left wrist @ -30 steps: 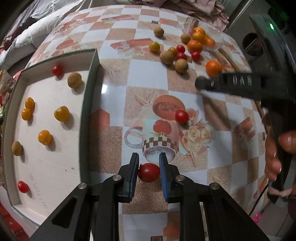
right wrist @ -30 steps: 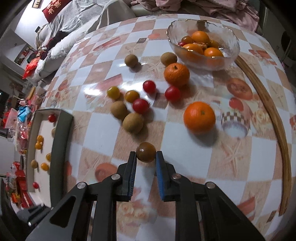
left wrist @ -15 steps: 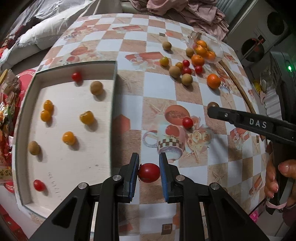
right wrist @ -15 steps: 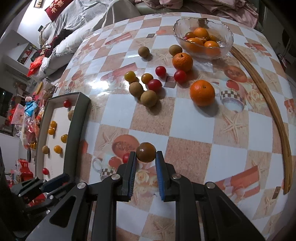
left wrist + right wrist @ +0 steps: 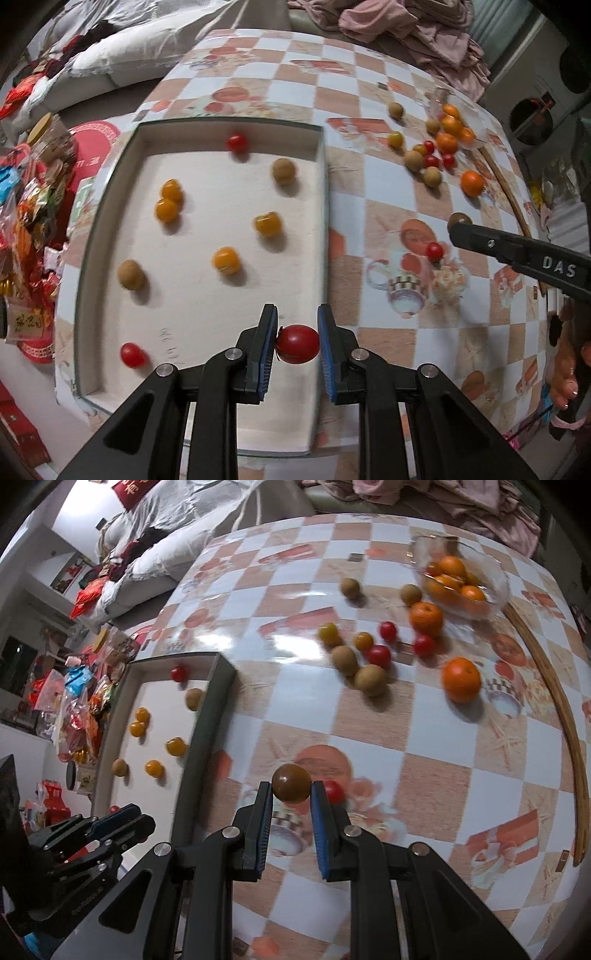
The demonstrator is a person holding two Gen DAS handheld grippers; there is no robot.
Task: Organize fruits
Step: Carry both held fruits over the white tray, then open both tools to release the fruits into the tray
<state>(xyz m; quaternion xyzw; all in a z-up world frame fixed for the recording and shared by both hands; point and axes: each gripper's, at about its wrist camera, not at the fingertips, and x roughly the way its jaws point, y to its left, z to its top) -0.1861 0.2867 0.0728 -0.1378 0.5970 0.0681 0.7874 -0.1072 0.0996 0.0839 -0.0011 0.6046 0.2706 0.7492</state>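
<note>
My left gripper [image 5: 297, 343] is shut on a red cherry tomato [image 5: 297, 344] and holds it above the near right part of the white tray [image 5: 322, 206]. The tray holds several small fruits: yellow tomatoes [image 5: 226, 260], brown ones [image 5: 283, 170] and red ones [image 5: 131, 354]. My right gripper [image 5: 291, 794] is shut on a dark brown tomato [image 5: 291, 782] above the table, right of the tray [image 5: 207, 738]. The right gripper also shows in the left wrist view [image 5: 458, 225]. A loose red tomato [image 5: 335, 791] lies on the table just behind the right gripper.
A cluster of loose kiwis [image 5: 371, 679], red tomatoes [image 5: 378, 655] and oranges [image 5: 461, 678] lies at the far right of the checkered table. A glass bowl [image 5: 495, 594] with oranges stands behind them. Snack bags [image 5: 29, 206] are piled left of the table.
Both grippers have moved left with their fruit. The left one has gone from above the tablecloth to above the tray. The right one has come closer to the tray's edge.
</note>
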